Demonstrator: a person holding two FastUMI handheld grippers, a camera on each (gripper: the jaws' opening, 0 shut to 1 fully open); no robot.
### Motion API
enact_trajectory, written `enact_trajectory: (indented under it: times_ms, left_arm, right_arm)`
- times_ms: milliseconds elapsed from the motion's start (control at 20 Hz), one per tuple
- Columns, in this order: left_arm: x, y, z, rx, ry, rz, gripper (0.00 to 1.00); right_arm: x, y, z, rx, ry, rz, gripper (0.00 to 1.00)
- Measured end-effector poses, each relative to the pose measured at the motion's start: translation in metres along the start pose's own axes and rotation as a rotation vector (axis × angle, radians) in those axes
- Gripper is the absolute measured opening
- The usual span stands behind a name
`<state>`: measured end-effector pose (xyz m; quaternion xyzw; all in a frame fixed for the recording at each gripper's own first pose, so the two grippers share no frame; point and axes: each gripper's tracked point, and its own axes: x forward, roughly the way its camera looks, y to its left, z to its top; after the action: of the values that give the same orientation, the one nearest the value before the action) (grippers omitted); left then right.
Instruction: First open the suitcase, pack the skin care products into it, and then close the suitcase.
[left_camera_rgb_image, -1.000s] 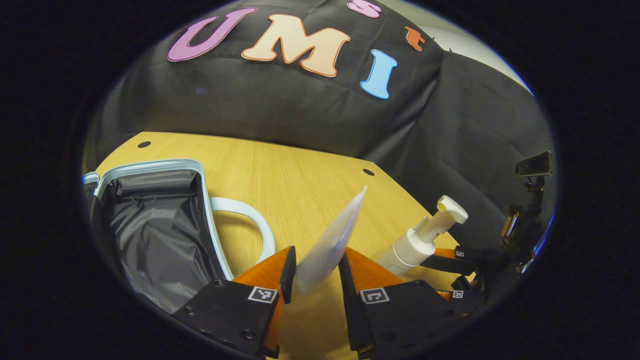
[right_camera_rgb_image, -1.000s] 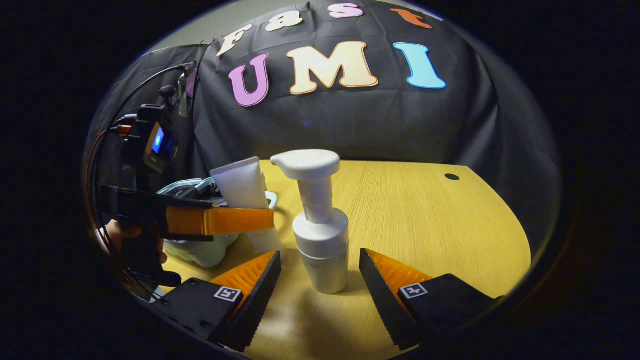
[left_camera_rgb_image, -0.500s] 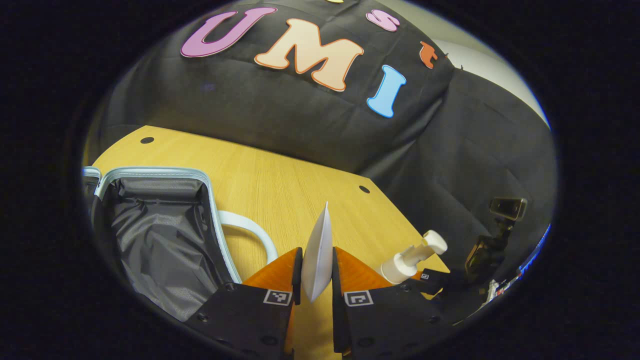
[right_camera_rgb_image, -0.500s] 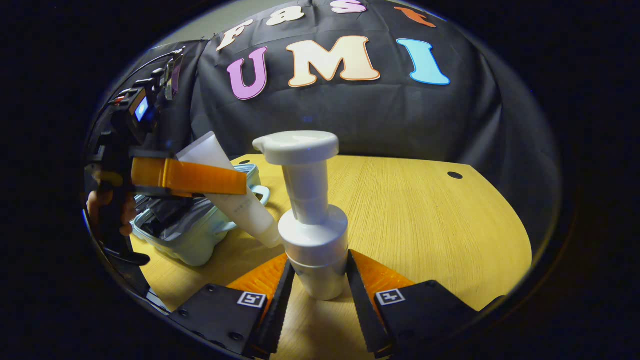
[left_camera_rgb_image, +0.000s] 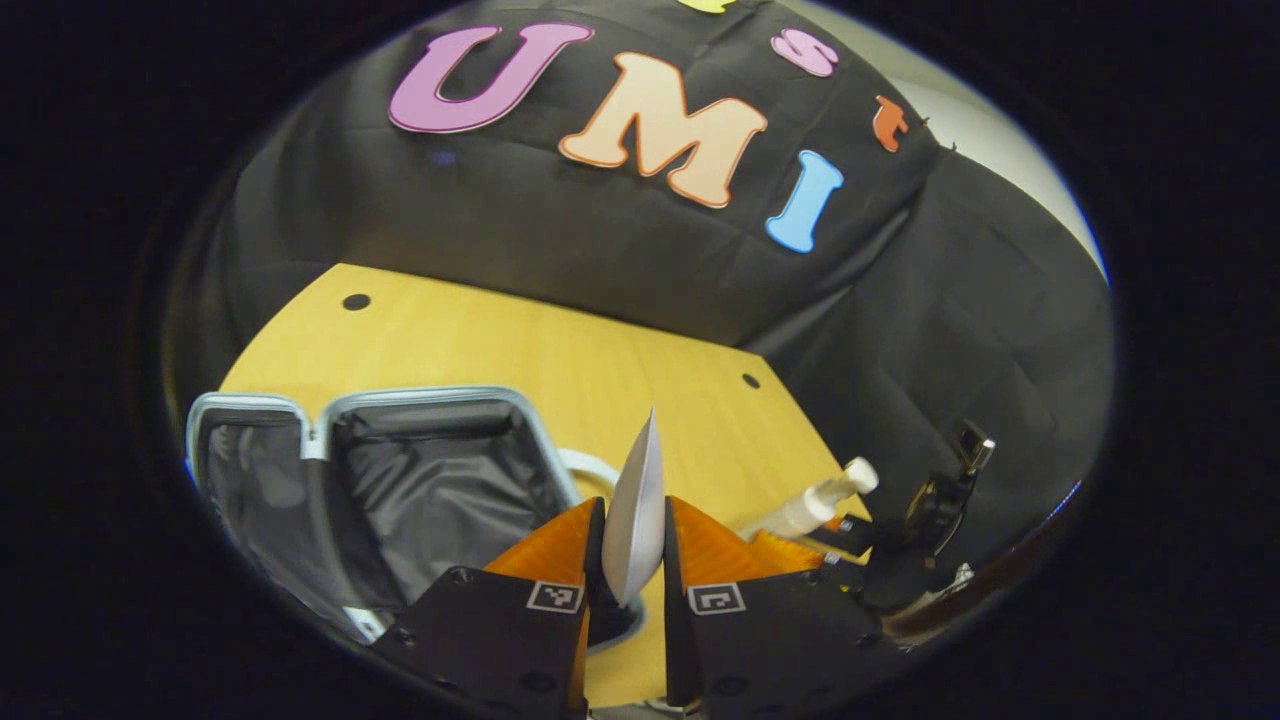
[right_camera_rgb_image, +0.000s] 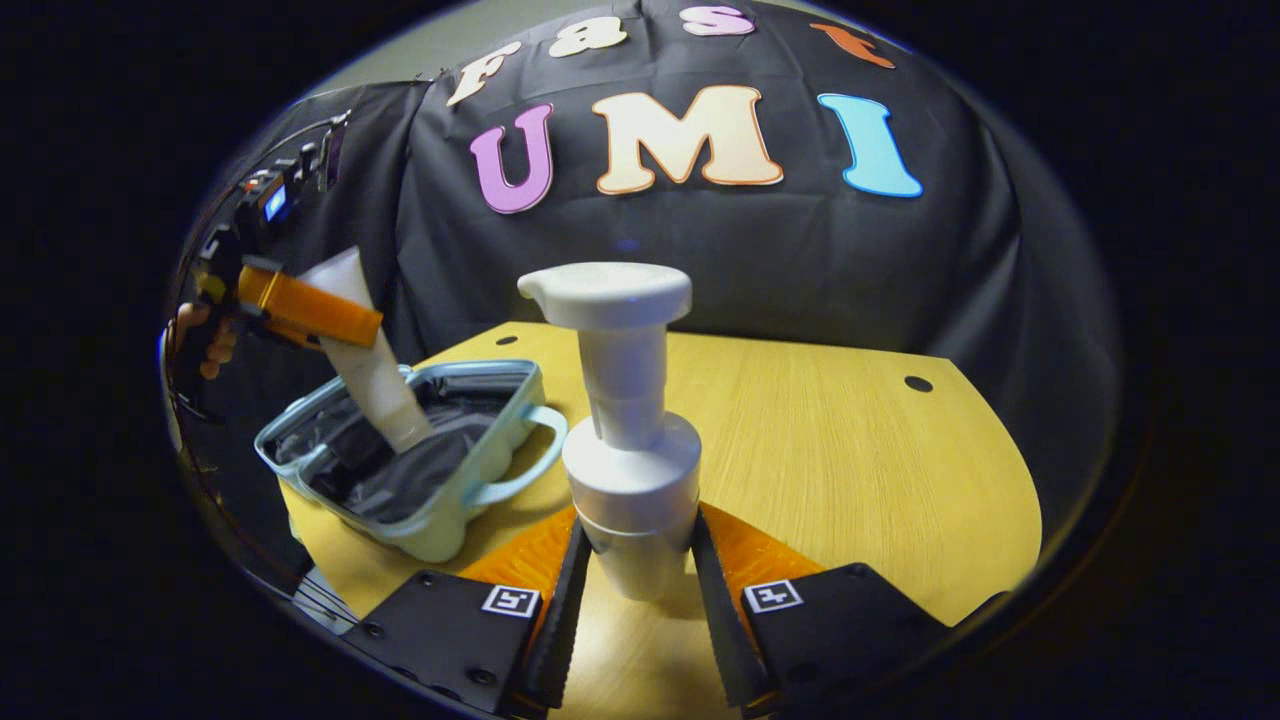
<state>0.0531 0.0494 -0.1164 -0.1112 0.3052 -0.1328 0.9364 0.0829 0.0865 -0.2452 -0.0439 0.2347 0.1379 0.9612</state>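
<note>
Left fingers (left_camera_rgb_image: 628, 565) pinch the tube (left_camera_rgb_image: 635, 520); right fingers (right_camera_rgb_image: 632, 590) clamp the pump bottle (right_camera_rgb_image: 625, 440).

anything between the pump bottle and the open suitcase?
Only bare table in the right gripper view: the pump bottle, clamped in the right hand-held gripper, stands apart from the suitcase, whose handle points toward it.

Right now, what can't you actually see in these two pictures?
- Pump bottle: its base, right gripper view, hidden between the right gripper fingers.
- Tube: its lower end, left gripper view, hidden by the left gripper.
- Suitcase: near edge, left gripper view, cut off.
</note>
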Motion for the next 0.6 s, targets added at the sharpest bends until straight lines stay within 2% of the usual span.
enact_trajectory:
  times_ms: [100,200,250,300,400,600]
  left_arm:
    - [-0.013,0.031,-0.023,0.015,0.108,0.055,0.19]
    - [-0.016,0.049,-0.047,0.031,0.218,0.075,0.23]
    - [-0.015,0.055,-0.059,0.033,0.269,0.075,0.20]
    - [-0.014,0.059,-0.069,0.030,0.312,0.065,0.23]
    - [-0.008,0.067,-0.082,0.025,0.378,0.044,0.23]
    - [0.012,0.085,-0.096,0.010,0.452,0.030,0.23]
  right_arm:
    - [-0.005,0.019,0.020,0.034,-0.014,0.025,0.59]
    - [-0.009,0.042,0.033,0.074,-0.016,0.055,0.59]
    - [-0.010,0.056,0.038,0.082,-0.012,0.070,0.59]
    - [-0.010,0.068,0.040,0.082,-0.007,0.083,0.59]
    - [-0.007,0.095,0.043,0.084,0.009,0.115,0.58]
    - [0.003,0.153,0.037,0.091,0.066,0.195,0.58]
